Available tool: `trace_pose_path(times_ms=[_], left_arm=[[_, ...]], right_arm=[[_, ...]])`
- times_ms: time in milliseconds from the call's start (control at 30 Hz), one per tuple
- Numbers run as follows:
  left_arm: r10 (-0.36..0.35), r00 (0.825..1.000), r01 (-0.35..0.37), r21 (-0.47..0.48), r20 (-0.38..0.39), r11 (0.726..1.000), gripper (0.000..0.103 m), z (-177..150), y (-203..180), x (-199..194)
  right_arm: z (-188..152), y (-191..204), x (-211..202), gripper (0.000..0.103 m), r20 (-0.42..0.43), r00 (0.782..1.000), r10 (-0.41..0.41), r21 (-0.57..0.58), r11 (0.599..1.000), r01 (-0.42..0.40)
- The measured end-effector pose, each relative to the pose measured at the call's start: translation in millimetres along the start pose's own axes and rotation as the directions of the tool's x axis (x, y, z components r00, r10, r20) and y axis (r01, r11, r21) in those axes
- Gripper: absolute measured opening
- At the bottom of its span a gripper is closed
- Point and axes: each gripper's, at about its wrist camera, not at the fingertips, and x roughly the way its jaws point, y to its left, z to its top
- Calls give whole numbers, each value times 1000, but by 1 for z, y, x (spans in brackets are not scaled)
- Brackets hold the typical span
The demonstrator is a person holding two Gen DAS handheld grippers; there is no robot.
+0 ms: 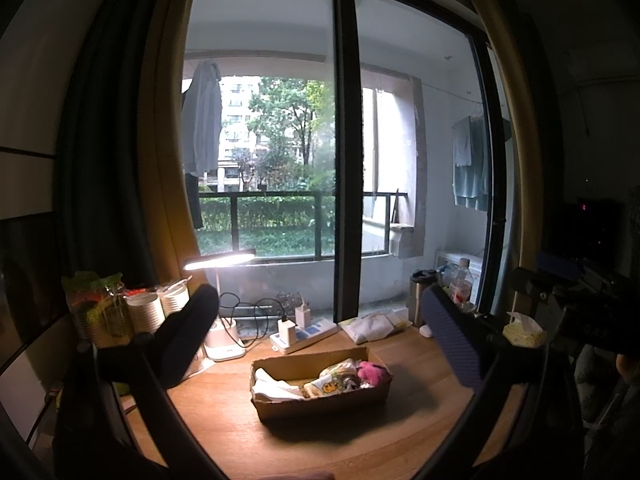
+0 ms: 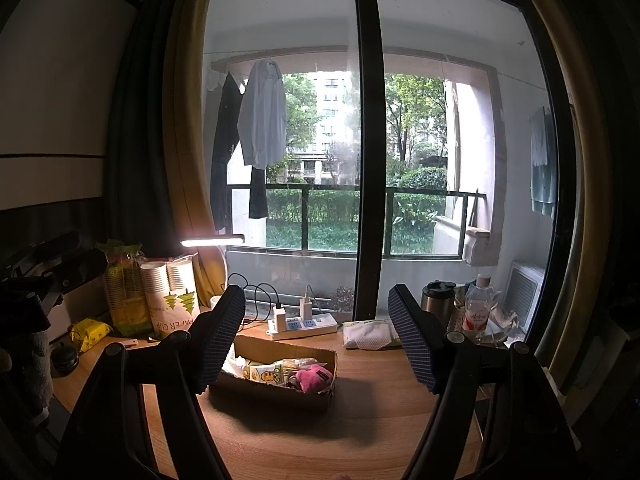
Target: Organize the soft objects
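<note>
A cardboard box (image 1: 320, 402) sits on the wooden desk and holds soft items: white cloth (image 1: 272, 386), a printed yellow-green piece (image 1: 330, 384) and a pink plush (image 1: 372, 372). My left gripper (image 1: 320, 308) is open and empty, raised above and in front of the box. In the right wrist view the same box (image 2: 276, 394) holds the pink plush (image 2: 316, 378) and a printed piece (image 2: 268, 372). My right gripper (image 2: 316, 310) is open and empty, held above the box.
A lit desk lamp (image 2: 212, 241), a power strip with chargers (image 2: 302, 325), stacked paper cups (image 2: 170, 296), a white cloth pack (image 2: 370, 336), a steel mug (image 2: 438, 302) and a bottle (image 2: 478, 308) line the back of the desk (image 2: 360, 420). A tissue pack (image 1: 524, 330) lies at the right.
</note>
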Motion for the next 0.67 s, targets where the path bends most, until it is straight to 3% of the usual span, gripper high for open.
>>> trace_pose_path(times_ms=[433,667], left_arm=[[-2,1000,2,-1,0,1000,102,1,-1,-1],[-47,999,47,14,-4,999,102,2,-10,-1]], right_arm=[[-1,2,1,77,-3,1000,3,-5,1000,-3],[-2,2,2,77,-3,1000,8,-6,1000,-8]])
